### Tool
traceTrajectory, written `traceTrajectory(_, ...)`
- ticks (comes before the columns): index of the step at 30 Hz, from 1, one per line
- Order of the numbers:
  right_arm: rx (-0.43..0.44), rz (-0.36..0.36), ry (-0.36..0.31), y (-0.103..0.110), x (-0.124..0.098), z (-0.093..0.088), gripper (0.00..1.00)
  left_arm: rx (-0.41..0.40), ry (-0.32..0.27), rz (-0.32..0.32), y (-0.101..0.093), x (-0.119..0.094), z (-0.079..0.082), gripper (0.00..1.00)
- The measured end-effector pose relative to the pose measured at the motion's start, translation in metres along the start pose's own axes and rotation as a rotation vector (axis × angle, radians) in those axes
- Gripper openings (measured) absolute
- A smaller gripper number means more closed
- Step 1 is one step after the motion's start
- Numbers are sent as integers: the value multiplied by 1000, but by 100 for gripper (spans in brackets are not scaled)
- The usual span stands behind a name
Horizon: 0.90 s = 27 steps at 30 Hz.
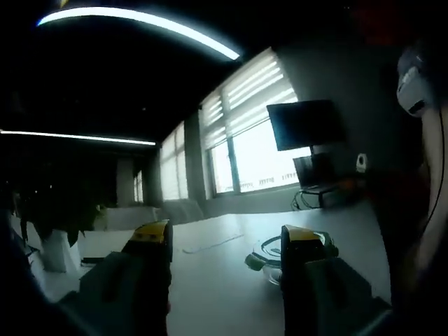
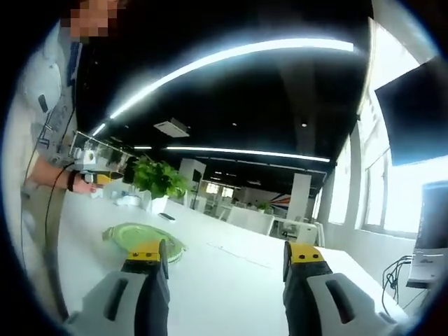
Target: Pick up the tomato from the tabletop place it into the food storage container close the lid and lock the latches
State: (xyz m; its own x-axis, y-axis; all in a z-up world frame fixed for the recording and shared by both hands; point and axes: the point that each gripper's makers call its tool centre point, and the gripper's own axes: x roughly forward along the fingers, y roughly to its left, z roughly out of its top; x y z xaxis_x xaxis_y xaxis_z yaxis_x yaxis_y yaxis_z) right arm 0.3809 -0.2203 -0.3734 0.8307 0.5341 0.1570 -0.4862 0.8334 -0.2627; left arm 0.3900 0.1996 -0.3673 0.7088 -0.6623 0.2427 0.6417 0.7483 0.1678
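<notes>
Oddly, the tomato can't be made out on the table [image 2: 231, 280] from either gripper view, so finding it comes first. What does show is the food storage container [image 1: 269, 255], a clear tub resting on the pale table just ahead of the left gripper [image 1: 227, 241] and partly hidden behind its right-hand jaw. In the right gripper view a green lid [image 2: 140, 238] lies flat on the table, just beyond the right gripper [image 2: 224, 255] and toward its left jaw. Both grippers hang above the table with jaws wide apart and nothing between them. To do this step well, I'd tilt both grippers down toward the table until the tomato appears, then come at it with the jaws this wide. A potted plant [image 2: 159, 180] stands further back, near a person's hand [image 2: 87, 183].
</notes>
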Motion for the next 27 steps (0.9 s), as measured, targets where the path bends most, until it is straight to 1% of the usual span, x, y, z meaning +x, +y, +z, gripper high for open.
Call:
traceTrajectory(3,1,31,5,5,3,1,60,-1,9,-56,-3,8,1,62)
traceTrajectory(4,2,40,7,6,4,1,60,-2,13,-63,-1,11,1,62)
traceTrajectory(5,6,58,10,9,5,2,60,1,21,-88,-3,14,0,62)
traceTrajectory(6,0,62,11,10,6,2,59,4,34,-103,-3,16,-2,61)
traceTrajectory(7,-1,68,13,11,8,3,59,40,63,-116,-1,19,-6,61)
traceTrajectory(8,-1,73,16,12,8,4,58,42,58,-114,0,21,-5,61)
traceTrajectory(10,3,97,16,17,10,6,58,33,58,-156,-3,25,-2,61)
traceTrajectory(11,6,105,15,19,10,7,58,40,58,-163,-2,27,-1,61)
traceTrajectory(12,8,124,19,23,12,8,58,53,69,-183,-3,29,-2,61)
traceTrajectory(14,4,139,24,27,14,8,58,69,93,-218,-5,36,-5,61)
traceTrajectory(16,-11,170,42,34,17,7,58,96,133,-253,-6,42,-12,60)
traceTrajectory(17,-31,180,53,37,18,6,58,102,134,-258,-6,46,-13,60)
traceTrajectory(19,-40,210,67,43,20,6,58,89,138,-280,-7,51,-13,60)
traceTrajectory(21,-37,239,73,49,22,7,58,89,149,-319,-10,55,-16,60)
traceTrajectory(22,-31,268,86,55,23,6,58,90,161,-343,-13,56,-18,60)
traceTrajectory(24,-47,282,98,58,25,5,58,89,172,-368,-16,59,-21,60)
traceTrajectory(27,-39,318,111,64,28,4,58,94,220,-441,-25,61,-33,60)
